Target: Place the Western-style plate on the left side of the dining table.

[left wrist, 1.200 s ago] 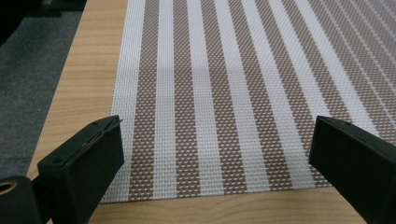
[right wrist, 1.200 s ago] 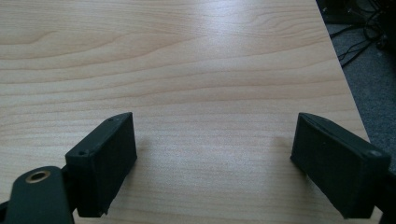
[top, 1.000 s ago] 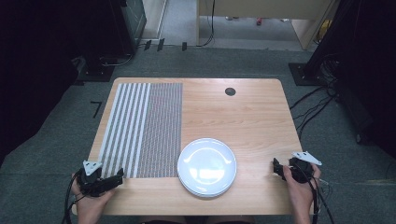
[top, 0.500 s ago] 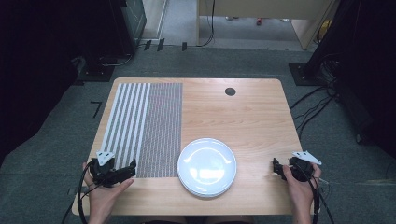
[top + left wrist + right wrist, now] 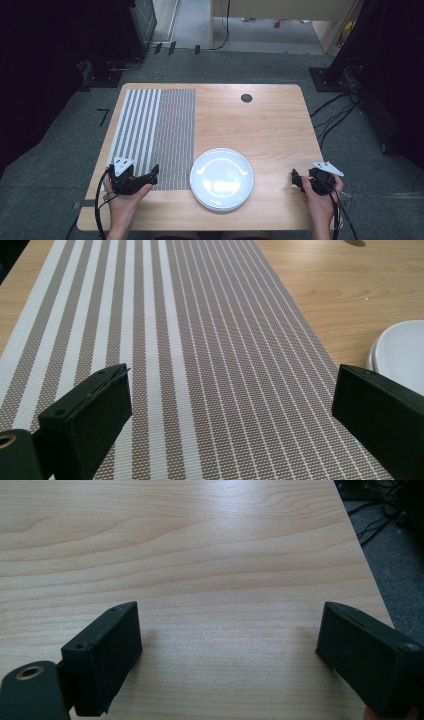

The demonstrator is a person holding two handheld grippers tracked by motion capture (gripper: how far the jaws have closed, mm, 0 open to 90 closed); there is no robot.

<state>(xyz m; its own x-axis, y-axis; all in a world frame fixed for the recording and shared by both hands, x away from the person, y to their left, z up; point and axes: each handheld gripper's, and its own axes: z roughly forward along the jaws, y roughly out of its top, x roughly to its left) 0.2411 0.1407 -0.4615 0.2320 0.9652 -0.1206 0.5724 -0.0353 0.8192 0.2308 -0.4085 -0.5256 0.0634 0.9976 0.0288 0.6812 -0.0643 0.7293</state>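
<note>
A brown placemat (image 5: 155, 130) with white stripes covers the left part of the wooden table (image 5: 260, 125). A white plate (image 5: 221, 178) sits near the front edge, just right of the mat. My left gripper (image 5: 152, 175) is held over the mat's near edge, left of the plate, with its jaws wide apart and nothing between them. In the left gripper view the open left gripper (image 5: 232, 390) looks along the placemat (image 5: 200, 330), with the plate (image 5: 400, 350) at the right. My right gripper (image 5: 295, 179) hovers open over bare wood right of the plate; the right gripper view shows the right gripper (image 5: 230, 630) above the table (image 5: 200, 540).
A small dark round hole (image 5: 246, 98) is set in the table near its far edge. Cables (image 5: 340, 115) run over the grey floor to the right, and dark equipment stands around the table. The table's right edge (image 5: 367, 565) lies close to my right gripper.
My left gripper has moved right and forward from the front left corner onto the near edge of the placemat. The right gripper has stayed in place.
</note>
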